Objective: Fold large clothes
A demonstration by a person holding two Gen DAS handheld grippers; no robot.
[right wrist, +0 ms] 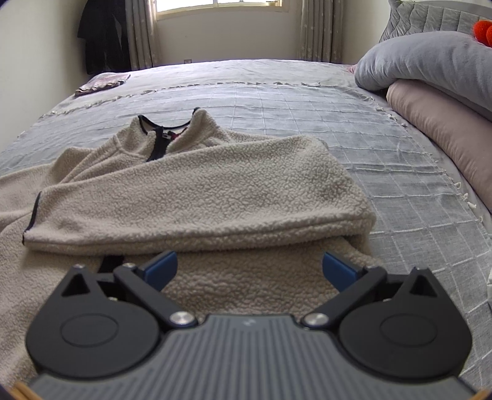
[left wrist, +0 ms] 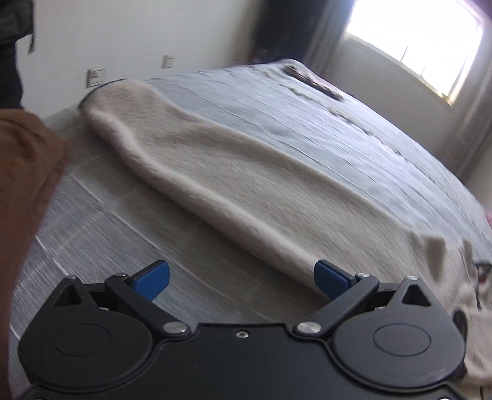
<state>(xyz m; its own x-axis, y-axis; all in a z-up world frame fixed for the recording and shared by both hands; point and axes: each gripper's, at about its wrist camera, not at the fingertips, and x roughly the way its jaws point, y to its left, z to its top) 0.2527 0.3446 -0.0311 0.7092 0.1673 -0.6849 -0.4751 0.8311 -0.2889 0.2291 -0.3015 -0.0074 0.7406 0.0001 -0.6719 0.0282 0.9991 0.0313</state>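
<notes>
While your right claw (right wrist: 249,270) hangs with its blue pads spread wide and nothing between them, the cream fleece pullover (right wrist: 196,190) lies directly under and ahead of it on the bed. You are looking over the lower body of the garment; just beyond the pads, one sleeve (right wrist: 172,197) is folded across the chest, its dark-trimmed cuff (right wrist: 32,215) pointing to the left side of the view. Farther on you see the collar (right wrist: 167,123) with its dark edging and short zip, facing the window (right wrist: 221,4).

Your left claw (left wrist: 242,278) is also spread wide and empty. Its view is blurred. The pad on the right side of that view sits over the near end of the other sleeve (left wrist: 215,172), which runs away from the claw in a long, flat band toward the wall, ending in a dark-trimmed cuff (left wrist: 92,92). More of the fleece bunches at the right edge of that view.

The bed is covered with a grey checked spread (right wrist: 307,101) with a fringed edge. In the right view, a grey duvet (right wrist: 430,61) is piled on a pink one (right wrist: 446,129), a small folded cloth (right wrist: 103,83) lies near the far left corner, and a dark garment (right wrist: 101,34) hangs beside the curtains. A brown cloth shape (left wrist: 27,184) fills the left edge of your left view.
</notes>
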